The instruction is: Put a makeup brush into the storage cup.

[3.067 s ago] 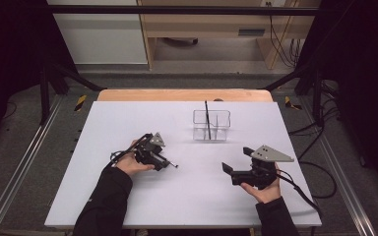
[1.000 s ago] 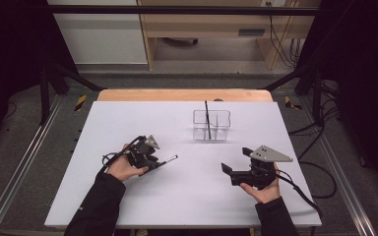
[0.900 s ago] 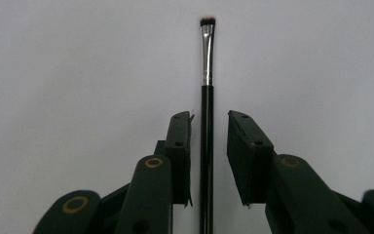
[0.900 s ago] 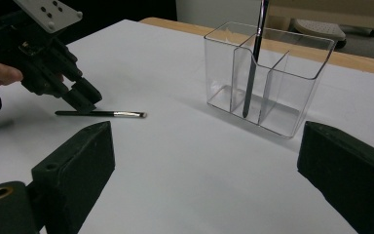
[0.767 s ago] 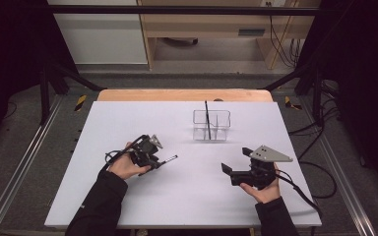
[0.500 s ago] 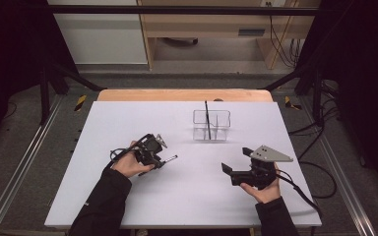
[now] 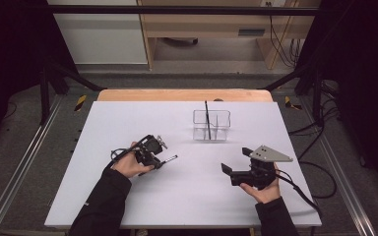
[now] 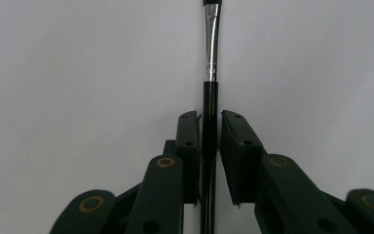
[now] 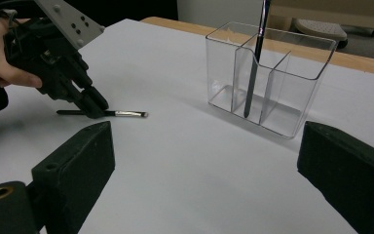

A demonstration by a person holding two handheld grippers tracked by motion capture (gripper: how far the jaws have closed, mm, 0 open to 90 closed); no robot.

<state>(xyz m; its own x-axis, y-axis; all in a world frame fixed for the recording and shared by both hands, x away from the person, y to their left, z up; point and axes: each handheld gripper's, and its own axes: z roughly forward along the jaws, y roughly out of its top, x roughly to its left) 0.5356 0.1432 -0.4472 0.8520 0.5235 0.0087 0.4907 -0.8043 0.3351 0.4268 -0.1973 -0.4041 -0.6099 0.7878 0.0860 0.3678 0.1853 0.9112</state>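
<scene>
Left gripper [image 7: 161, 160], fingers [image 8: 190, 141] just closing on the brush [image 8: 210, 122] lying left of centre on the surface [image 7: 128, 118]; right gripper [image 7: 236, 169], fingers wide, empty.

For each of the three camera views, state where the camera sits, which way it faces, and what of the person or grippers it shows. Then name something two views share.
High view: above the person's side, looking forward and down on the white table; both forearms, left gripper, right gripper.
Left gripper view: along its jaws, which have just been closing around a thin brush lying on the table.
Right gripper view: low, across the table to a clear organizer; its own wide-open jaws, the left hand.
Shared: brush, in all three views.
</scene>
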